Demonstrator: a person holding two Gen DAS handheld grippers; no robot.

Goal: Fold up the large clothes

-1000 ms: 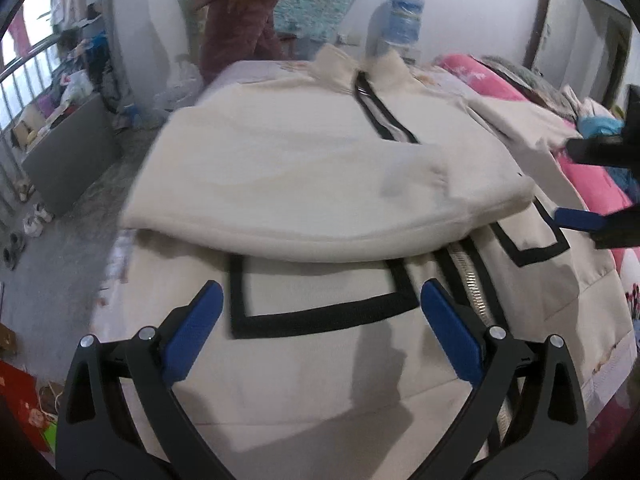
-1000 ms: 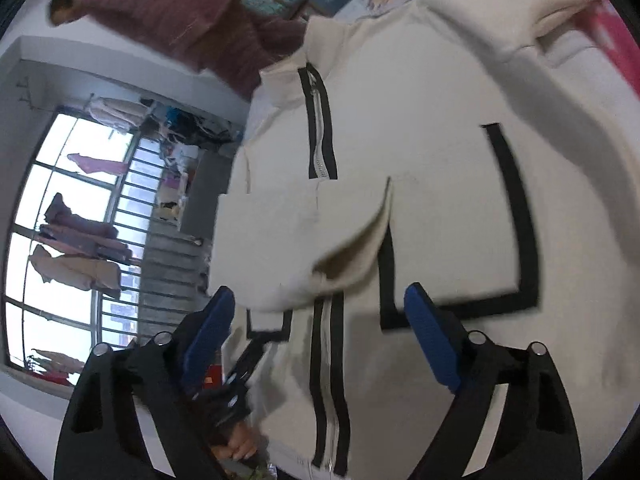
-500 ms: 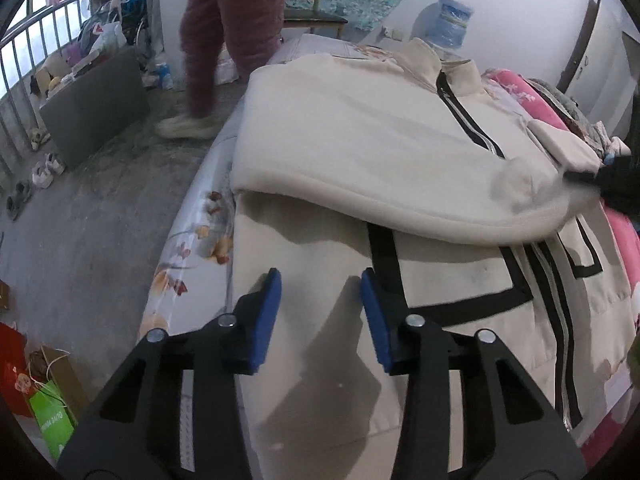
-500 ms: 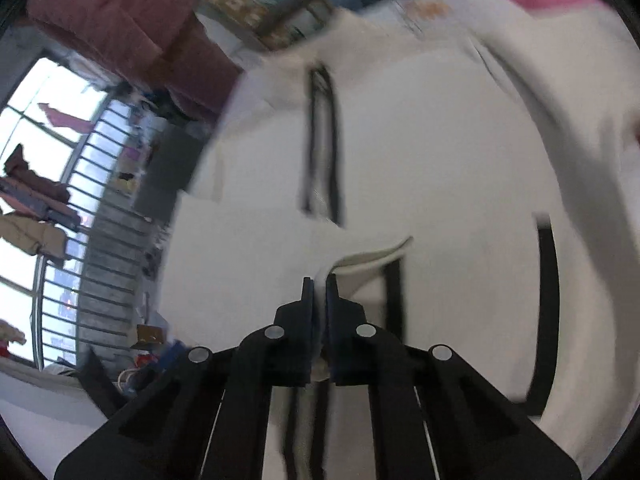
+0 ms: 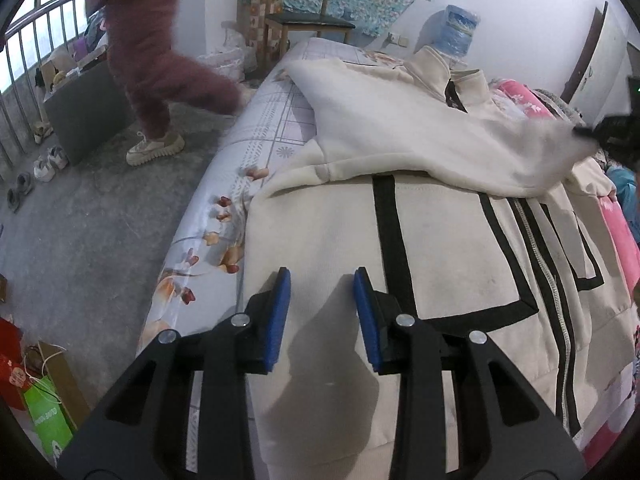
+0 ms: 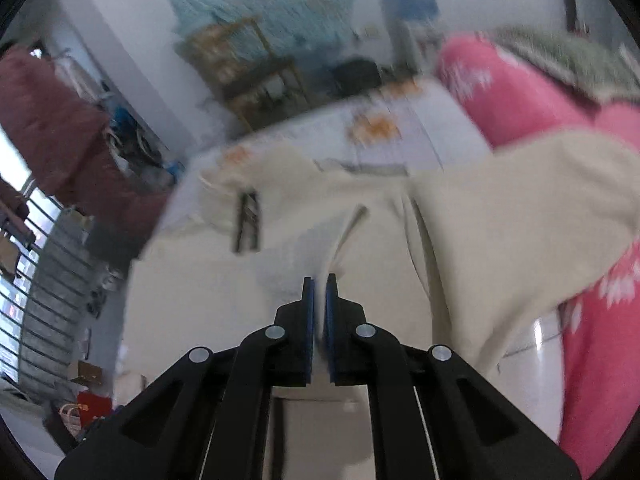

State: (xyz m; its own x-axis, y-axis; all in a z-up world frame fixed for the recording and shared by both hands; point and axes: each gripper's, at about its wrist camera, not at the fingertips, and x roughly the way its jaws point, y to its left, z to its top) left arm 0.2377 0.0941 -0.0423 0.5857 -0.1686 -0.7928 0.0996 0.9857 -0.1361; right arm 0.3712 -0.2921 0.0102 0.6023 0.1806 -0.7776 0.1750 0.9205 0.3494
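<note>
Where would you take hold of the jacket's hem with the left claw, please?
Grip the jacket at the hem corner by the bed's left edge, coming from the near left side. There the cloth ends in a free edge over the sheet that the fingers could probably straddle; elsewhere it lies flat. The left claw stands over flat cloth with a gap between its fingers.

Wooden chair [image 5: 308, 20], water bottle [image 5: 456, 30], pink blanket [image 6: 520, 96], green bag [image 5: 48, 420].
</note>
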